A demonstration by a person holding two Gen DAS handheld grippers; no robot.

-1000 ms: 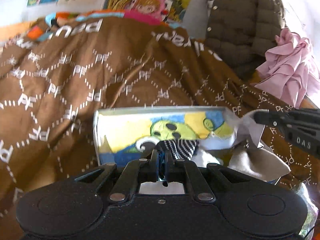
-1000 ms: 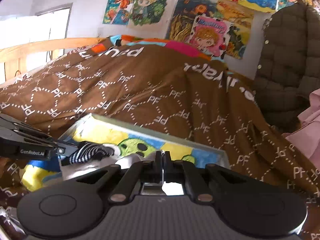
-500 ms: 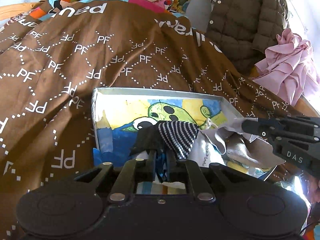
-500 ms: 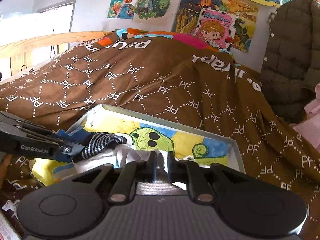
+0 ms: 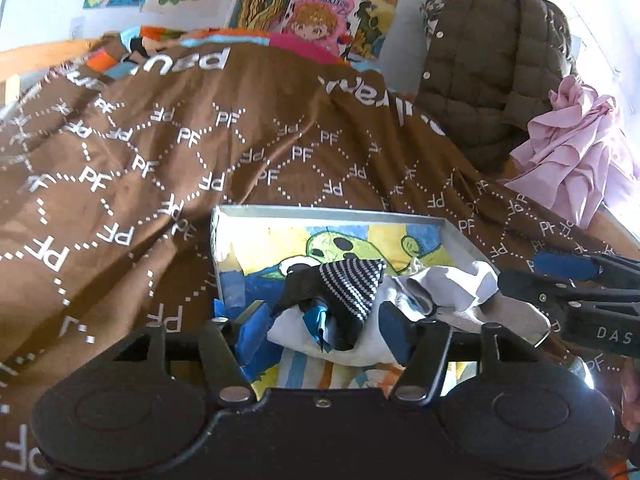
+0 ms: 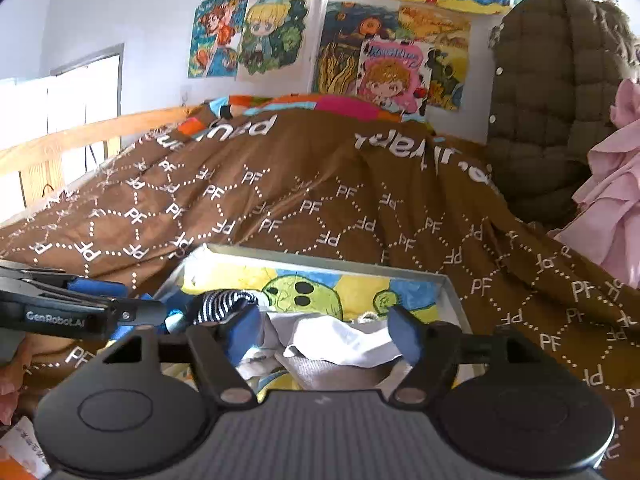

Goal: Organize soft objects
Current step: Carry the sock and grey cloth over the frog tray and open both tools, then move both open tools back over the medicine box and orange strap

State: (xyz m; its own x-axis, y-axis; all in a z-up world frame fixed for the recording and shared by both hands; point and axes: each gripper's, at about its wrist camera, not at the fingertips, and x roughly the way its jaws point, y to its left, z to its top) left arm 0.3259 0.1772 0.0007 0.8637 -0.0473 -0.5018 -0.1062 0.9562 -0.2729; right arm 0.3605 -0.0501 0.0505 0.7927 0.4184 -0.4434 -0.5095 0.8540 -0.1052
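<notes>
A shallow box (image 5: 328, 213) (image 6: 320, 260) with a cartoon drawing on its floor lies on the brown bedspread. Inside it lie a black-and-white striped sock (image 5: 352, 282) (image 6: 222, 305), a white cloth (image 5: 320, 338) (image 6: 340, 340) and a grey cloth (image 5: 472, 296). My left gripper (image 5: 322, 330) hovers at the box's near edge, jaws opening, the striped sock and white cloth loose between its blue pads (image 5: 252, 332). My right gripper (image 6: 320, 330) is over the box's near right part, jaws opening, with the white cloth lying free between its pads (image 6: 404, 334).
The brown "PF" bedspread (image 5: 160, 168) (image 6: 320, 200) covers the bed. A dark quilted jacket (image 5: 488, 60) (image 6: 552, 92) and a pink garment (image 5: 572, 160) (image 6: 612, 200) hang at the right. Posters cover the wall; a wooden rail (image 6: 60, 148) runs along the left.
Both grippers went from shut on cloth to open, letting the sock and the cloths drop into the box, and both pulled back a little from the box.
</notes>
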